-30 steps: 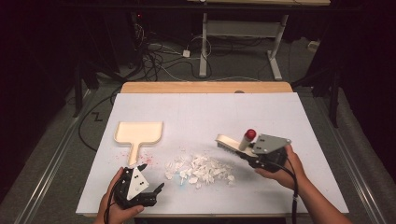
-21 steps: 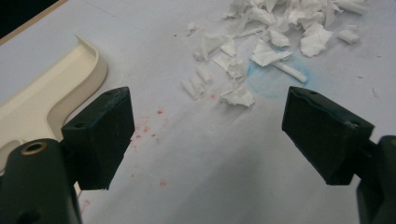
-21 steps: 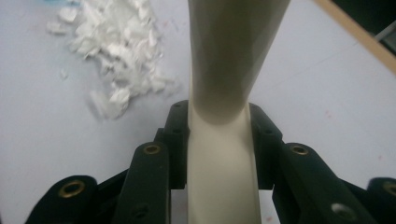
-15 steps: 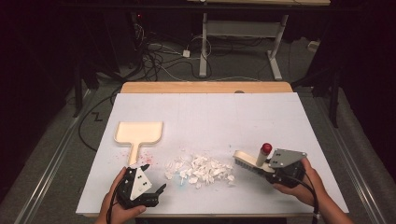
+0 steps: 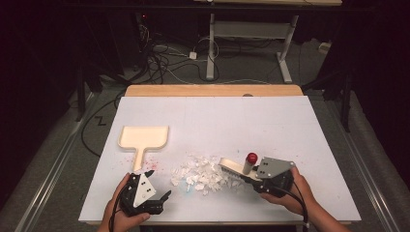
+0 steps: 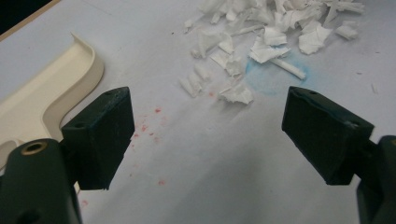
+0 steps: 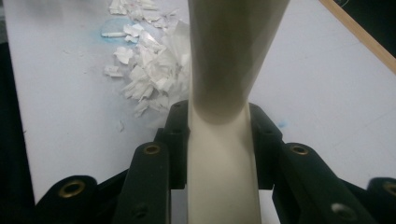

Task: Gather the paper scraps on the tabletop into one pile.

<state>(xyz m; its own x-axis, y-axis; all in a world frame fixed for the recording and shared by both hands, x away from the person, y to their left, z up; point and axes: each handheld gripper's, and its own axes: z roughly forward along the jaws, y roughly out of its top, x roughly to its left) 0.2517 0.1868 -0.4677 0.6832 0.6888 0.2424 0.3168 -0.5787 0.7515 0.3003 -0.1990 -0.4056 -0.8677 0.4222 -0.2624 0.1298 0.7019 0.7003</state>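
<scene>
A: Quick status?

B: I've got the brush [image 5: 235, 167] in my right gripper [image 5: 256, 180], jaws clamped on its cream handle. Since a second ago that hand has swung right and toward me, then come back in low. The brush head now sits at the right edge of the scraps [image 5: 203, 174].

A: Left side?

B: Left gripper [image 5: 157, 191] hasn't budged. It's parked at the near desk [image 5: 270, 125] edge, jaws wide open, nothing between them. In the left gripper view I see the dustpan [image 6: 56, 88] just past one jaw and the scraps ahead.

A: Dustpan placement?

B: Flat on the desk, left of the pile, handle pointing toward my left hand. Pan [image 5: 144, 137] and pile are apart, with red specks between.

A: So where are we?

B: I'd say the sweep is about to start. Pile looks the same as a second ago, nothing in the pan yet. The brush has lined up on the far side from the pan, so I'd push left. Nobody's holding the pan, so it may slide.
</scene>
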